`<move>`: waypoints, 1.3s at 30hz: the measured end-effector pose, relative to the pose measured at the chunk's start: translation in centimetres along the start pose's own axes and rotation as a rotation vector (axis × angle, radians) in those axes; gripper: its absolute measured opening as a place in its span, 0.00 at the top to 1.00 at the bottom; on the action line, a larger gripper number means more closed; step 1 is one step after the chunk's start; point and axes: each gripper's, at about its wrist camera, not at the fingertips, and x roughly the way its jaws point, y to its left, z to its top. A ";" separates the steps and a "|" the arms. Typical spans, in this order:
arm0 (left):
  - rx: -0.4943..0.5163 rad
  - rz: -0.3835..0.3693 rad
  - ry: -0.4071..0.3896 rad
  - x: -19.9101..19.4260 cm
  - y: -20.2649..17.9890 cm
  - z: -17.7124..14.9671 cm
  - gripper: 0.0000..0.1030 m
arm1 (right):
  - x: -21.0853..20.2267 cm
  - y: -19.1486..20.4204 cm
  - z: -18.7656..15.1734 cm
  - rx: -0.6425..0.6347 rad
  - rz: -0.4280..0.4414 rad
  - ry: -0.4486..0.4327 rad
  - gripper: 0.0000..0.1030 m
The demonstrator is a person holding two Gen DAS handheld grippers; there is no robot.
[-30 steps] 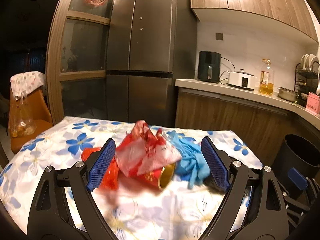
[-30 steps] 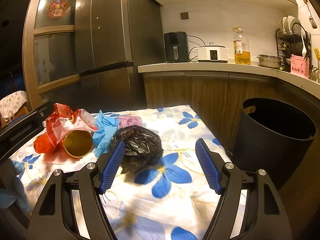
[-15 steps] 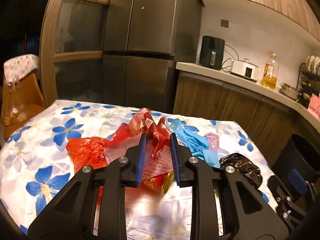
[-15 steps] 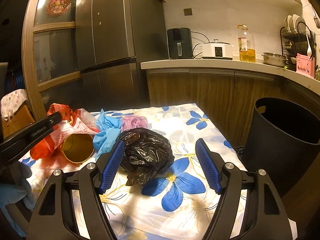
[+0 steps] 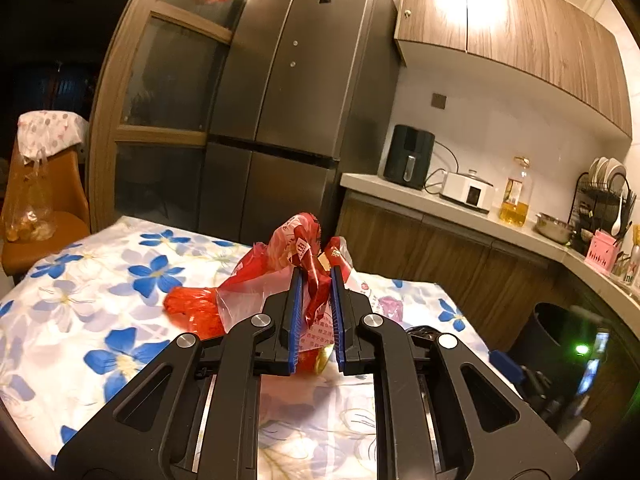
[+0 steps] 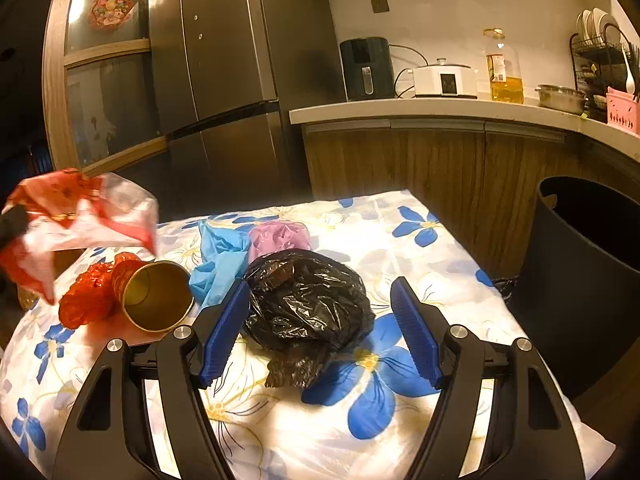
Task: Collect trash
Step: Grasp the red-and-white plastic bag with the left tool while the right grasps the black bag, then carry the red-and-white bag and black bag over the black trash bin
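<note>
right wrist view: we note dark bin [image 6: 592, 264] off table's right edge, flowered table [image 6: 360, 432], black bag [image 6: 308, 308] lying on cloth between wide-spread jaws of right gripper [image 6: 320, 334], nothing gripped. bag looks light, soft, slippery; we'd pinch crumpled top. left gripper [image 5: 314, 314] clenched on red-white wrapper [image 5: 304, 252], lifted off cloth; thin, crinkly, weightless, may slip. gold cup [image 6: 156, 300] on its side, blue glove [image 6: 218, 260] beside it.

White tablecloth [image 6: 400, 240] with blue flowers; red-and-white wrapper [image 5: 304, 256], black bag [image 6: 308, 300], gold-lined cup [image 6: 156, 296].
</note>
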 end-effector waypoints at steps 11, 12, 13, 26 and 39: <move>-0.029 0.001 -0.021 -1.3 0.9 1.3 0.88 | 1.7 0.1 -0.7 -0.003 0.004 0.079 0.70; -0.026 0.000 -0.022 -1.4 0.9 1.4 0.88 | 1.7 0.3 -0.8 -0.013 0.007 0.077 0.77; -0.024 0.001 -0.022 -1.5 0.9 1.5 0.88 | 1.6 0.4 -0.8 -0.021 0.012 0.074 0.91; -0.015 -0.002 -0.026 -3.1 0.9 1.7 0.88 | -2.6 -0.9 -0.5 0.012 0.039 0.011 1.00; 0.027 -0.057 -0.017 -4.5 -1.8 0.9 0.88 | -8.8 -2.0 0.2 -0.001 0.037 -0.080 1.00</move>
